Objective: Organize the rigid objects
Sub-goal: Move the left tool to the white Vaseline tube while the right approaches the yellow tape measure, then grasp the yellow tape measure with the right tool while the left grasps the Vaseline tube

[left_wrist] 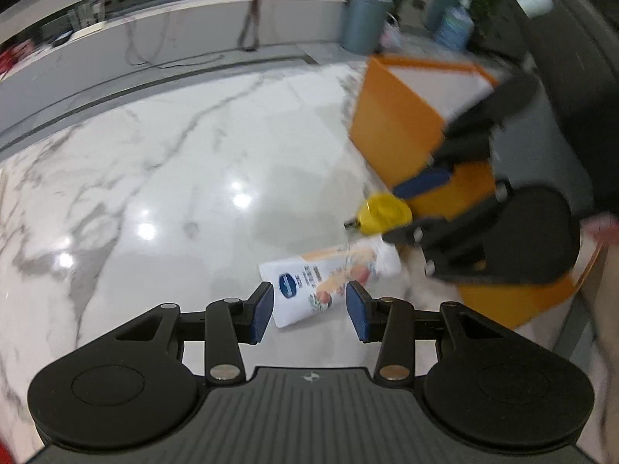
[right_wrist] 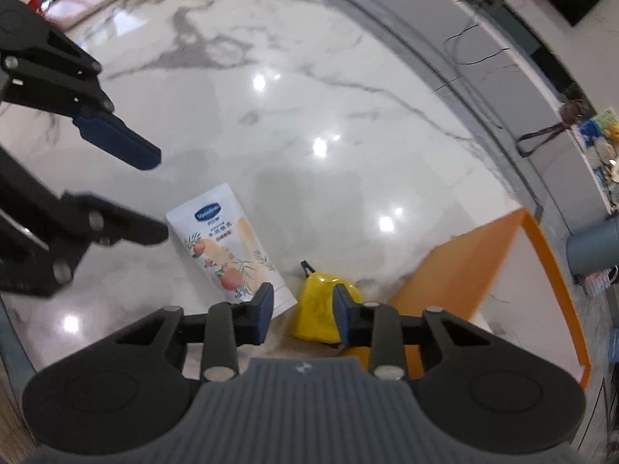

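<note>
Two loose items lie on the glossy white marble floor (right_wrist: 348, 89), and neither is in the open orange box with the pale inside (left_wrist: 390, 116) that stands just beside them, so the sorting looks barely started. As far as both views reach, the box interior shows nothing inside, though part of it is hidden behind the right gripper in the left wrist view.

One item is a flat white plastic tube printed with a blue oval logo and peach fruit (right_wrist: 228, 255), lying on its side. The other is a small yellow rounded plastic object with a dark clip at one end (right_wrist: 323, 309), lying between the tube and the box wall, close to both.

In its own view, the right gripper (right_wrist: 303, 311) reaches down over the yellow object, its blue pads drawn in near each other. The right-hand pad sits against the yellow surface; the left one stands by the tube's lower edge, and I cannot tell whether it touches the yellow object, so a firm pinch is not confirmed. The object appears to rest on the floor.

The left gripper (left_wrist: 309, 305) hangs above the tube with its jaws narrowly parted, the tube's end showing between the pads, which hold nothing.

What is left, by my reading: secure and lift the yellow object, place it in the box, then do the same with the tube.
</note>
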The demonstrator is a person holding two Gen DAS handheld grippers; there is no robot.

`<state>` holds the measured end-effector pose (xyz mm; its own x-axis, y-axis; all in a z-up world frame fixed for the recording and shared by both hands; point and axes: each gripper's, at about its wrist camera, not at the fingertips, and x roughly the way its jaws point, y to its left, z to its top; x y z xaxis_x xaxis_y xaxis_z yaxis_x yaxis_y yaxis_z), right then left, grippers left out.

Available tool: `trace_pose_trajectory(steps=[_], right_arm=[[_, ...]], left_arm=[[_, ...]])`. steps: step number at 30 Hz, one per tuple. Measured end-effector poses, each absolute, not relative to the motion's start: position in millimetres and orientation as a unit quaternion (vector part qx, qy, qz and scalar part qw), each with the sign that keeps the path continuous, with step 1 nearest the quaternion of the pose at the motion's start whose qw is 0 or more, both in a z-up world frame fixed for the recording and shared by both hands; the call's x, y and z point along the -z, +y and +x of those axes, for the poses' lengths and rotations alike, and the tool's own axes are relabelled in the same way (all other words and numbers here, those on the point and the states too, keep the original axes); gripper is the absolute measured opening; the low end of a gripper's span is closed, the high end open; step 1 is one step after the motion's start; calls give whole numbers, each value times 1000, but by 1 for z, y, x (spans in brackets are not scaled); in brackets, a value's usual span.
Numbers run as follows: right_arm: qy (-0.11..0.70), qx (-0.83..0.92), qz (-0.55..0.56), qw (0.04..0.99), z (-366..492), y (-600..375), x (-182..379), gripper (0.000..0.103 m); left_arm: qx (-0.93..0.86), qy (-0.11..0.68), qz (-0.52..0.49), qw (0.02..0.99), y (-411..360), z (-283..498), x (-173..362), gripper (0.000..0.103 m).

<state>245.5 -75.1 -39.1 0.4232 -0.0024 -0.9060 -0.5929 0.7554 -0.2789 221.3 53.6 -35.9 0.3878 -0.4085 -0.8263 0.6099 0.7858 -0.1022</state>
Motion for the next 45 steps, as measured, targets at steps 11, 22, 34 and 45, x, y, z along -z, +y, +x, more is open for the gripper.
trace_pose_trajectory(steps=[11, 22, 34, 45], right_arm=[[541, -205, -348, 738, 275, -82, 58, 31], [580, -236, -359, 692, 296, -81, 75, 49], [568, -248, -314, 719, 286, -67, 71, 48], [575, -253, -231, 743, 272, -43, 66, 49]], left_arm=[[384, 402, 250, 792, 12, 217, 68, 68], [409, 395, 285, 771, -8, 225, 93, 76], [369, 454, 266, 766, 23, 235, 88, 46], [306, 537, 162, 769, 65, 232, 83, 49]])
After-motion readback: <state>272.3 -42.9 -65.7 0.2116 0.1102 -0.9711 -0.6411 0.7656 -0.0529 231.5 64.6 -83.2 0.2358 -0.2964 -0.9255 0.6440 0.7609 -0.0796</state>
